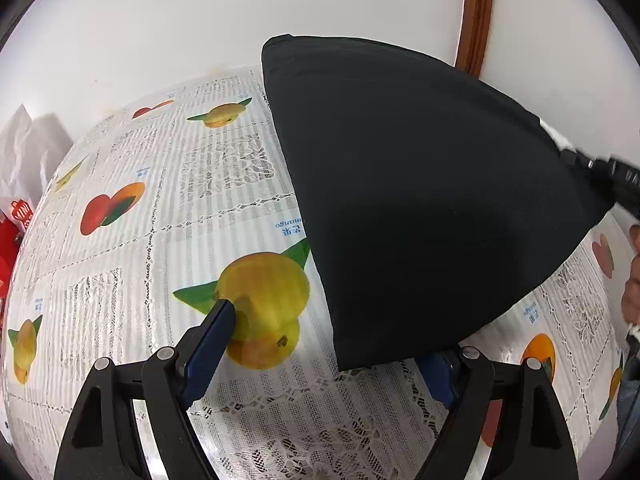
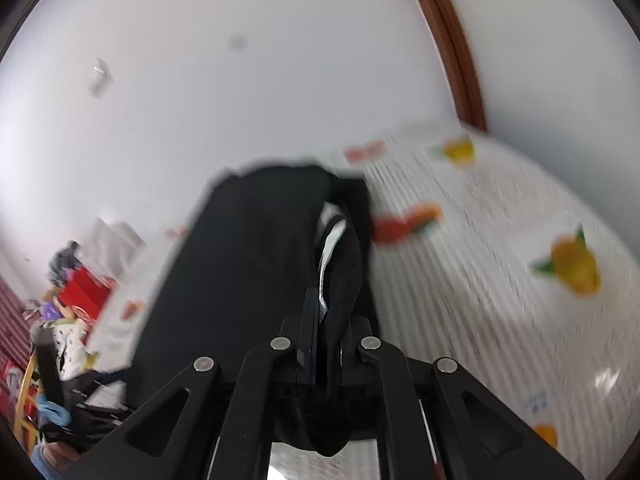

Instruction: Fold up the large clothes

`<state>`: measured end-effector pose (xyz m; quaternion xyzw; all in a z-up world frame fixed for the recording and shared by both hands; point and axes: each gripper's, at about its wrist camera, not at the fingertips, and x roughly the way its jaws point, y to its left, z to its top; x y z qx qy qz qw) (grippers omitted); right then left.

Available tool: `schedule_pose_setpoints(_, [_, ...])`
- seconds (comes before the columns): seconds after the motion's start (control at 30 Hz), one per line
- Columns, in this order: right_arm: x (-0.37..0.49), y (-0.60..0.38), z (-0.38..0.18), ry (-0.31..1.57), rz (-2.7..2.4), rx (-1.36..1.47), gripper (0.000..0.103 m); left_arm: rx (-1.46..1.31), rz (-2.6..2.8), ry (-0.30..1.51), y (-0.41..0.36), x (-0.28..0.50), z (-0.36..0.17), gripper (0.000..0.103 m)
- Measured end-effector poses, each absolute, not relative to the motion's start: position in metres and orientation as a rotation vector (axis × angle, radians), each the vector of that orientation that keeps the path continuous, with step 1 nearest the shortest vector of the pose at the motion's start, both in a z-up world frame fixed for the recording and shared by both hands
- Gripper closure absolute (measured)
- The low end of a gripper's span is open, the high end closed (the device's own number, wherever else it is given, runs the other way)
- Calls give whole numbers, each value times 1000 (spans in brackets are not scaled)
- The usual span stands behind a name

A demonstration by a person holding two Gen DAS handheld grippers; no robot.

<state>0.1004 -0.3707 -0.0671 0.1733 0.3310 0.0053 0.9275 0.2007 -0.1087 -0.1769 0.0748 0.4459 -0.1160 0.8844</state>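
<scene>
White wall fills the background behind my table, and a brown wooden frame runs up it just past the far edge of the black garment. Covering the table is a lace-patterned tablecloth printed with mangoes, peaches and blocks of text.

From my left wrist view, the garment is raised off the cloth as a broad, taut dark sheet, tilted, with its lower corner coming down just in front of my left gripper. That gripper's jaws are spread wide and grasp nothing. The left blue finger lies over a printed mango beside the garment's lower edge; the other blue finger is mostly hidden beneath the garment's corner. At the garment's right-hand end, my right gripper shows as a dark blurred shape meeting the fabric's top corner. Well off to the garment's left, at the table's far side, sits a red bag with crumpled white paper above it.

From my right wrist view, which is blurred, my right gripper is clenched on a bunched fold of the garment, the fabric passing between the closed fingers and hanging down below them. A strip of white shows inside the fold. Left of the garment lies a clutter of red and coloured things, too blurred to identify.
</scene>
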Motion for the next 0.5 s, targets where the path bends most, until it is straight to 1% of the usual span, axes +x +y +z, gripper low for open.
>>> schedule_pose_setpoints(0.03, [102,-370,-72,700,4,350,95,154,-241,930,-108,201,-177,19])
schedule_pose_setpoints(0.07, [102,-368,-74,714,0,339,90,154,-241,933,-108,202,-177,19])
schedule_pose_setpoints(0.13, [98,-367,-71,726,-4,318,85,156,-249,941,-107,200,-175,20])
schedule_pose_setpoints(0.17, [94,-368,-67,727,-5,308,79,154,-258,947,-106,199,-175,21])
schedule_pose_setpoints(0.2, [89,-370,-64,724,-10,298,75,151,-264,950,-104,198,-174,22])
schedule_pose_setpoints(0.27, [74,-375,-55,708,-28,261,59,145,-274,938,-100,193,-172,24])
schedule_pose_setpoints(0.3, [61,-377,-50,695,-34,233,57,142,-279,925,-98,189,-169,24])
schedule_pose_setpoints(0.37, [48,-378,-42,694,-37,188,57,130,-297,901,-93,181,-163,25])
schedule_pose_setpoints(0.43, [32,-382,-40,710,-36,152,57,117,-317,889,-89,176,-160,31])
schedule_pose_setpoints(0.5, [23,-382,-43,743,-24,145,57,109,-332,886,-88,172,-160,40])
